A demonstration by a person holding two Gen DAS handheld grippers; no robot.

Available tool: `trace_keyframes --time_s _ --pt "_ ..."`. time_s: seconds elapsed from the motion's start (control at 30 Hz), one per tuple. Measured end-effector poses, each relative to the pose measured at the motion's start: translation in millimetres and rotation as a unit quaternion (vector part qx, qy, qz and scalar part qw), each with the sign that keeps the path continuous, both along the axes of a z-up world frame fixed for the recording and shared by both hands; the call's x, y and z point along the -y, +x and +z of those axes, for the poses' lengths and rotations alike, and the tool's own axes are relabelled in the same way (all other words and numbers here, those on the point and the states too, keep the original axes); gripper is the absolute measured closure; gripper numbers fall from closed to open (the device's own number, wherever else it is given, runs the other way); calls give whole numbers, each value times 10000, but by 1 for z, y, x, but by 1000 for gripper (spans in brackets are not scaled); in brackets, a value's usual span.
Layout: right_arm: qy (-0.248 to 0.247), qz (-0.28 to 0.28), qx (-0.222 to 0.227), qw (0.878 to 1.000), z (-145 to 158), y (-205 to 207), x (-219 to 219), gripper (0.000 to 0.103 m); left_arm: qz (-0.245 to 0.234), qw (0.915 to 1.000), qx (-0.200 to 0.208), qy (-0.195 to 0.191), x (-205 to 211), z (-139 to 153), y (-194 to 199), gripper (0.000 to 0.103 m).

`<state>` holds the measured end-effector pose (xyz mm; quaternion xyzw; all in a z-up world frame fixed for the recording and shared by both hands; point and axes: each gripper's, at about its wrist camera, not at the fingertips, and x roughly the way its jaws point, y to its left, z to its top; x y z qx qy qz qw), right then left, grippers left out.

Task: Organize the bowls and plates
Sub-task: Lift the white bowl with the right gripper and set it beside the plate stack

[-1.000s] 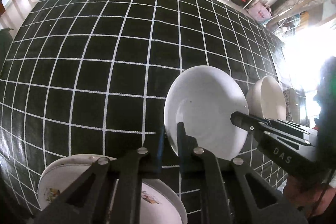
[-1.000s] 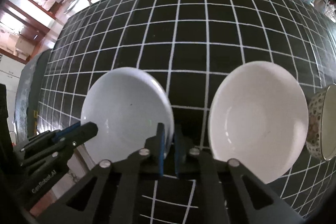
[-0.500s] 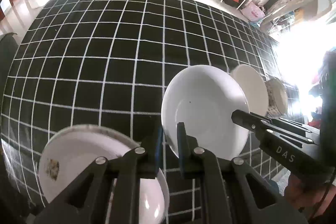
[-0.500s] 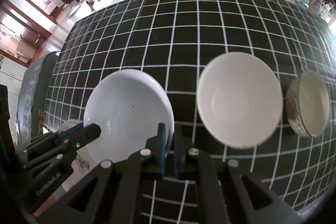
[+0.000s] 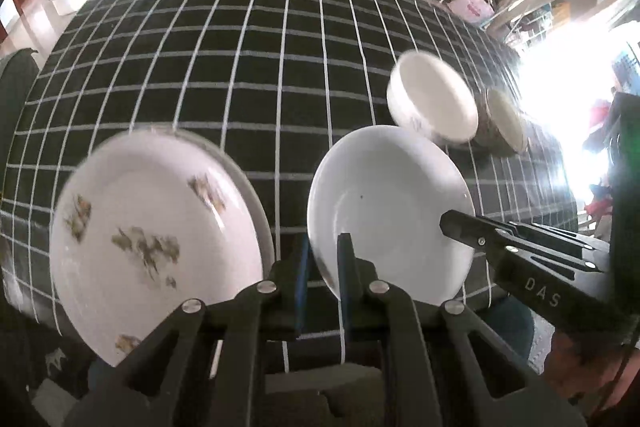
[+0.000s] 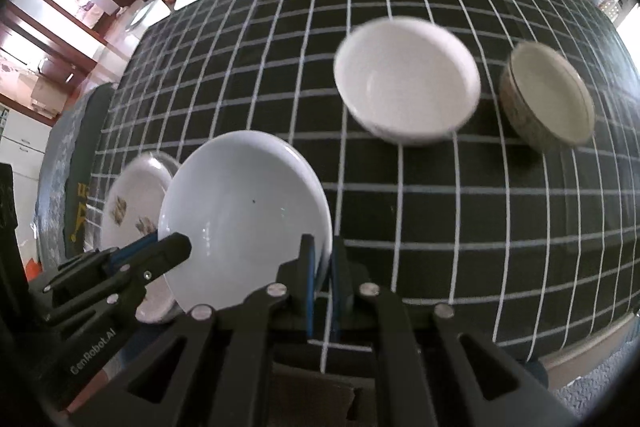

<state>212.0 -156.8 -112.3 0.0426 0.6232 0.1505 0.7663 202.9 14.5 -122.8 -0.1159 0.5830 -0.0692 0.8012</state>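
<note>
Both views show one white plate pinched from two sides. From the left wrist view, the left hand-held gripper [image 5: 322,259] sits at 6 o'clock, its jaws narrowed onto the near rim of the plain white plate [image 5: 390,211], which hangs tilted above the surface [image 5: 240,67], a black cloth with a white grid. At 3 o'clock of that plate the right hand-held gripper [image 5: 452,221] reaches in from the frame's right edge and bites the plate's opposite rim. At 9 o'clock of the held plate, just beside it, a flower-patterned plate [image 5: 156,239] lies on the surface, with a grey rim of another plate showing beneath its right edge. At 1 o'clock, farther back, a white bowl [image 5: 434,99] stands with a speckled bowl [image 5: 504,121] close on its right side; whether the two touch cannot be told through the blur.

From the right wrist view, the right hand-held gripper [image 6: 322,267] is at 6 o'clock, clamped narrow on the right rim of the plain white plate [image 6: 244,215]. The left hand-held gripper [image 6: 176,247] comes in from 8 o'clock and holds the plate's left rim. Behind the plate at 9 o'clock the flower-patterned plate [image 6: 128,203] peeks out. The white bowl [image 6: 406,87] stands at 1 o'clock and the speckled bowl [image 6: 548,101] at 2 o'clock, a sliver of the surface [image 6: 440,227] between them.
</note>
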Motion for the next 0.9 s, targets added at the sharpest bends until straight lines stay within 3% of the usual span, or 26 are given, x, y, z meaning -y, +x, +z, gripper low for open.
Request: trace_keyframes --time_s 0.6,0.77,0.9 --pt "-205 52 -313 9993 -32 -19 7 93 -70 9996 -267 -33 9 -36 -19 93" --pt "-207 57 -318 9993 -35 -20 2 93 -54 9994 -319 -80 6 -39 -18 93" --pt "-106 -105 -221 9996 -24 -19 9 93 -75 9999 -139 36 -1 -23 -20 93"
